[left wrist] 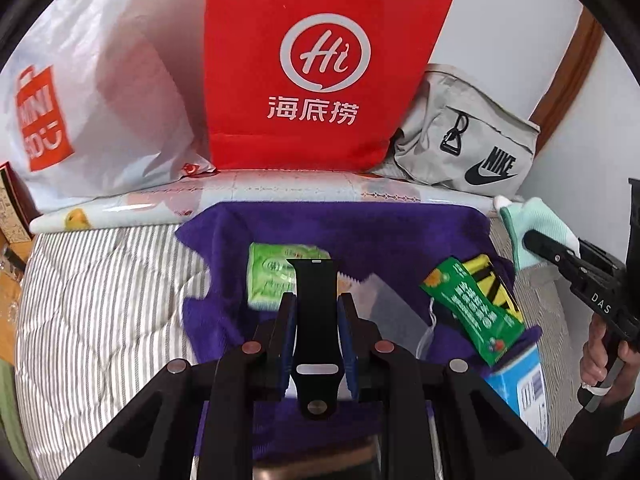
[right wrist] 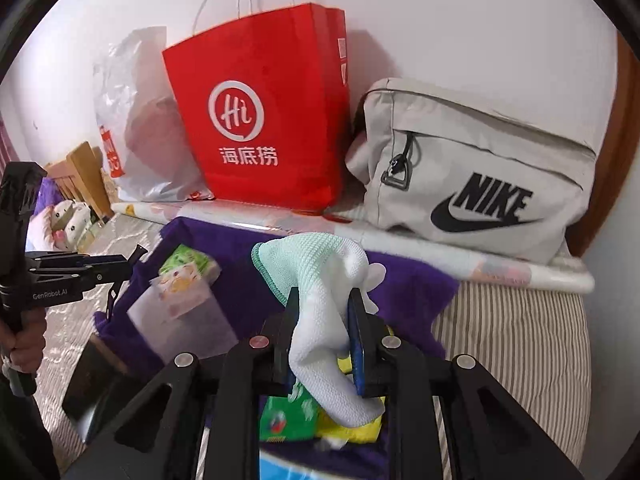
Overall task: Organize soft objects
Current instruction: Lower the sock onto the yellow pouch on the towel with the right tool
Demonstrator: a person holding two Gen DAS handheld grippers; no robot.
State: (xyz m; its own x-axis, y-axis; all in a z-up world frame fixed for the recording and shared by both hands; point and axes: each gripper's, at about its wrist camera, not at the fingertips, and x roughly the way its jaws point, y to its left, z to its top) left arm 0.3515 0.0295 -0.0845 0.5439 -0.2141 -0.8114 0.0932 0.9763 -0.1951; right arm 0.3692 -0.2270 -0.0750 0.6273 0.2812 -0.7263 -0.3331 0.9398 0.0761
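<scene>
My left gripper [left wrist: 316, 300] is shut on a black watch strap [left wrist: 316, 328], which stands up between the blue pads over a purple towel [left wrist: 380, 232]. A green tissue pack [left wrist: 266, 276], a green sachet [left wrist: 472, 308] and a yellow-and-black item [left wrist: 492, 280] lie on the towel. In the right wrist view, my right gripper [right wrist: 325, 294] is shut on a white and mint glove [right wrist: 320, 272], held above the same towel [right wrist: 248, 280]. The glove [left wrist: 536, 224] and the right gripper [left wrist: 560, 256] also show at the right edge of the left wrist view.
Against the wall stand a red paper bag [left wrist: 312, 60], a white plastic bag [left wrist: 100, 100] and a grey Nike pouch [left wrist: 472, 140]. A rolled mat [left wrist: 280, 192] lies before them. Around the towel spreads a striped quilt [left wrist: 100, 300]. A blue box [left wrist: 524, 380] sits at the towel's right.
</scene>
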